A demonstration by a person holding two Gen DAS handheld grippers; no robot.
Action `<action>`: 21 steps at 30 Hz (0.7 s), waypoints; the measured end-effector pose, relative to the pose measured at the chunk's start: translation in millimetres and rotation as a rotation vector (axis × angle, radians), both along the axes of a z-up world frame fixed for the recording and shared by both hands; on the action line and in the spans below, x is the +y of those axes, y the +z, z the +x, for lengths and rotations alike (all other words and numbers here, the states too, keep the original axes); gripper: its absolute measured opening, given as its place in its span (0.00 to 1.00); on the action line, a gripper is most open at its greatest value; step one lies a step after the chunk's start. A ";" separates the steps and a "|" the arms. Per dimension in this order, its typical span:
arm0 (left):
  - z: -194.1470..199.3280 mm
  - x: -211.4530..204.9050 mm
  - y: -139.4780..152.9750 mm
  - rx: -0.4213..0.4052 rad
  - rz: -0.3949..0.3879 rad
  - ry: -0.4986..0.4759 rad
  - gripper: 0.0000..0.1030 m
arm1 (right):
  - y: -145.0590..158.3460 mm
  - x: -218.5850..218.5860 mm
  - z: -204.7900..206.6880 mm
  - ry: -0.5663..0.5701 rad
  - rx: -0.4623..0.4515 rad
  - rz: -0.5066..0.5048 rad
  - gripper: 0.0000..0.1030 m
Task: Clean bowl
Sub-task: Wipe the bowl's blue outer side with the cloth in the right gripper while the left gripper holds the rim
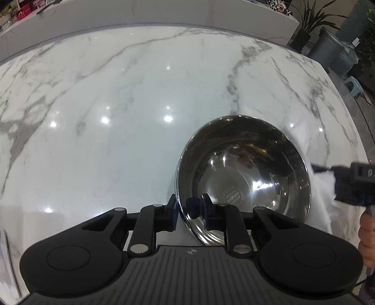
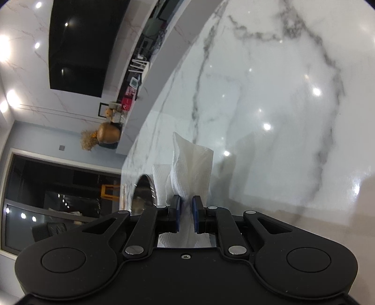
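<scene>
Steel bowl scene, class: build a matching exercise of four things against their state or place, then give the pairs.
Things:
1. steel bowl
2. paper towel
3. left gripper
4. marble countertop

States:
A. white with grey veins, glossy
B. shiny, tilted, rim pinched between two fingers
C. white, crumpled, clamped in the right gripper
D. shut on the bowl's rim

Pairs: 1-B, 2-C, 3-D, 4-A

A home's open living and kitchen area is showing here. A polished marble surface (image 1: 140, 98) is spreading wide, with potted plants (image 1: 311, 21) standing beyond it. A golden vase (image 2: 109, 133) and a dark wall screen (image 2: 79, 47) are sitting nearby.
</scene>
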State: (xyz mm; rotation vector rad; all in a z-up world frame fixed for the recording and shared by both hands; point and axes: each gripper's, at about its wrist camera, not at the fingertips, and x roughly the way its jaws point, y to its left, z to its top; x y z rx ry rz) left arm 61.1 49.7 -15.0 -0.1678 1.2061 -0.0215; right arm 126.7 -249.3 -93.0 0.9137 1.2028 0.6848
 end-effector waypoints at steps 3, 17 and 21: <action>6.5 1.4 -0.9 -0.010 0.001 0.003 0.18 | -5.4 5.1 -0.1 0.025 0.013 -0.022 0.10; 10.8 7.7 -2.0 -0.012 -0.013 0.034 0.23 | -2.8 13.8 -4.1 0.060 -0.017 -0.078 0.10; 4.4 10.8 -1.7 -0.001 -0.028 0.056 0.24 | 7.5 2.6 1.5 -0.011 -0.063 -0.056 0.10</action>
